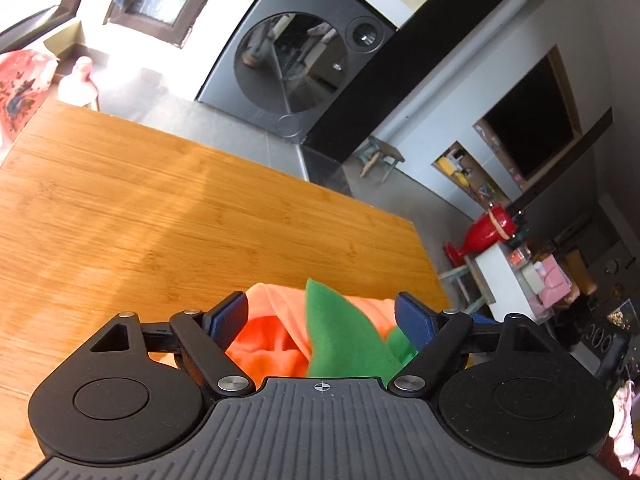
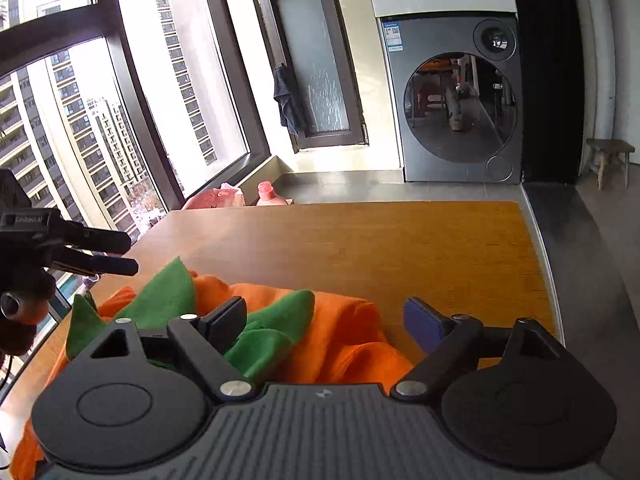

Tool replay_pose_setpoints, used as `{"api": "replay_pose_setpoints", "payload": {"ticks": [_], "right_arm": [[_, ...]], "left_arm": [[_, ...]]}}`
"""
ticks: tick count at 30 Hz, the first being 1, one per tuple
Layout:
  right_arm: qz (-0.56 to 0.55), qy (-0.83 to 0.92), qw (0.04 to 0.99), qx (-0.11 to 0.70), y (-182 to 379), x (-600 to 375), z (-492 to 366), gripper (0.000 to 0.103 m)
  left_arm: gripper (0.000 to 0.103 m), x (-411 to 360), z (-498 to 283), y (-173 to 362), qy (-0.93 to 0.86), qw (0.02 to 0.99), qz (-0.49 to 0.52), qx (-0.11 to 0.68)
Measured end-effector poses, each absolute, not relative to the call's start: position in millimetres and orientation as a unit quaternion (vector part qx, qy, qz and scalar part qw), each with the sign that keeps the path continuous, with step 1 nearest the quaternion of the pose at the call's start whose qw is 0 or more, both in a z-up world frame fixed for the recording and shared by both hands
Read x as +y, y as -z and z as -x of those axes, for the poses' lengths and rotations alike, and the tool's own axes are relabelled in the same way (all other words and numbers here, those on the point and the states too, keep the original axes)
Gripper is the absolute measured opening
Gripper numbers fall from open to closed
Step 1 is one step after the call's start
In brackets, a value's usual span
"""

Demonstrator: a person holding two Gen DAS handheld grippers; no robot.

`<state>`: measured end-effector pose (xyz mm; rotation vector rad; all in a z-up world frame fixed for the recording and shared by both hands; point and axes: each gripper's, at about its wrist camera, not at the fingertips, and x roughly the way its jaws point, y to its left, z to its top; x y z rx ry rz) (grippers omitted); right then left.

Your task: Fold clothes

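Garment (image 2: 344, 336), orange with green panels, lies crumpled at the near edge of the wooden table (image 2: 400, 248), under both the left gripper (image 1: 320, 316) and right gripper (image 2: 328, 320), jaws spread, empty; best pinch an outer edge, then spread it flat.

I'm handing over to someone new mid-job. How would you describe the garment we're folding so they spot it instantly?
Start at the big wooden bamboo-grain table in front of the grey front-loading washing machine. At the table's near edge, under both open grippers, lies a crumpled orange fleece garment with green pointed patches. It is the only cloth on the table; the dark cloth hangs on the door.
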<state>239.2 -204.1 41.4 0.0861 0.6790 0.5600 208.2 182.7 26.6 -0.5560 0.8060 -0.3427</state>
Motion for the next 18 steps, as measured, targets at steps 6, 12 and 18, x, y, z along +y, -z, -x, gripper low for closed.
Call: {"api": "replay_pose_setpoints", "payload": {"ticks": [6,12,18], "right_arm": [[-0.054,-0.254,0.875,0.409,-17,-205,-292,0.054],[-0.080,-0.251,0.866,0.426,4,-200,-302,0.056],[-0.069,-0.290,0.856,0.423,4,-188,-299,0.060]], "left_arm": [[0.084,160,-237,-7,0.180,0.863,0.206,0.424],[0.087,152,-247,7,0.175,0.867,0.180,0.429],[0.088,147,-248,13,0.190,0.871,0.154,0.426]]}}
